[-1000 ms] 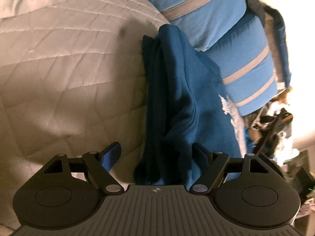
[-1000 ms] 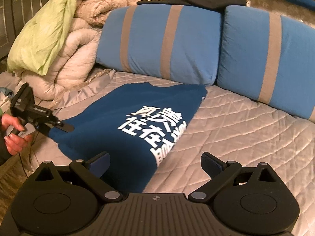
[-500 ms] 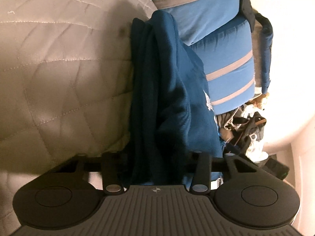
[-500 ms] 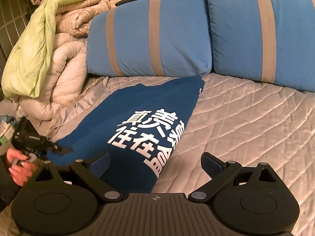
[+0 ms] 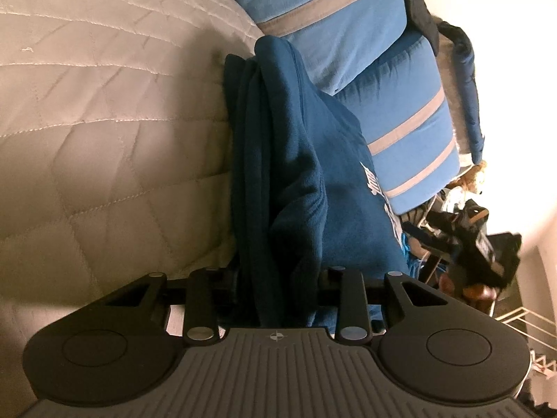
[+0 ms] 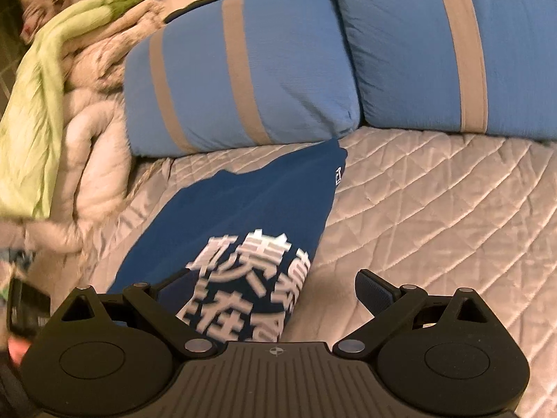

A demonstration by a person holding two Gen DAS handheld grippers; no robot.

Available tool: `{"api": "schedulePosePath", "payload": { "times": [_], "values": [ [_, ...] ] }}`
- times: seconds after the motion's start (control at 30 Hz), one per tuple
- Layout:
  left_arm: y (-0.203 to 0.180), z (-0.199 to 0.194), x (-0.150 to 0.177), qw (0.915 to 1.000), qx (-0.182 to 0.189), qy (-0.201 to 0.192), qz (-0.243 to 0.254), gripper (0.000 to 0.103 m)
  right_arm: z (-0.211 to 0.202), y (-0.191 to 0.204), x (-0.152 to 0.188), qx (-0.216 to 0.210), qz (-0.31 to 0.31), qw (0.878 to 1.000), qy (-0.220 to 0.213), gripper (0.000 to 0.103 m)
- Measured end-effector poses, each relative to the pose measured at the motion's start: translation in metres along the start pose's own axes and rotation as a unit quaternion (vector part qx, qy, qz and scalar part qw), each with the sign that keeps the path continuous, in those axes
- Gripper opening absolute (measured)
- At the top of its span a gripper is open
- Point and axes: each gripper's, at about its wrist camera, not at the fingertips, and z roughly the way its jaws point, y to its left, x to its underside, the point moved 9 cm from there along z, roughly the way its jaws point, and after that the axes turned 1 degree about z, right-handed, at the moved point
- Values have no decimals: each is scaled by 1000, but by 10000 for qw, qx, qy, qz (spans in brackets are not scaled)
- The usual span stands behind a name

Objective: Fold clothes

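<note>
Dark blue shirt [image 6: 250, 223] spread on the quilted grey bedspread [image 6: 435, 209], white printed characters face up, far corner reaching the foot of the two blue pillows with grey stripes [image 6: 243, 80]. Near edge of the same shirt [image 5: 289, 188] bunched into thick folds and clamped in the left gripper [image 5: 278, 278], fingers drawn in tight against both sides of the cloth. From the left wrist view, folds running away toward the pillows [image 5: 348, 28], bedspread [image 5: 104, 122] to one side, dim clutter beyond the bed too blurred to name.

Right gripper [image 6: 275, 285] spread wide, holding nothing; left finger over the printed part of the shirt, right finger [image 6: 376, 287] over bare bedspread just beside the shirt's edge. Possibly touching the fabric on the left side, though motion blur leaves that unclear. Heap of pale quilts with a light green cloth [image 6: 41, 111] draped on top, left of the pillows. At the lower left edge of the right wrist view, a black device [image 6: 28, 306] and part of a hand, blurred.
</note>
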Motion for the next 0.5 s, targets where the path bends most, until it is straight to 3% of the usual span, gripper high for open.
{"api": "schedulePosePath", "payload": {
  "times": [0.5],
  "values": [
    [0,1,2,9999,-8,-136,26,34,103,-32,-48,-337,1009,9943,88,96]
  ]
}}
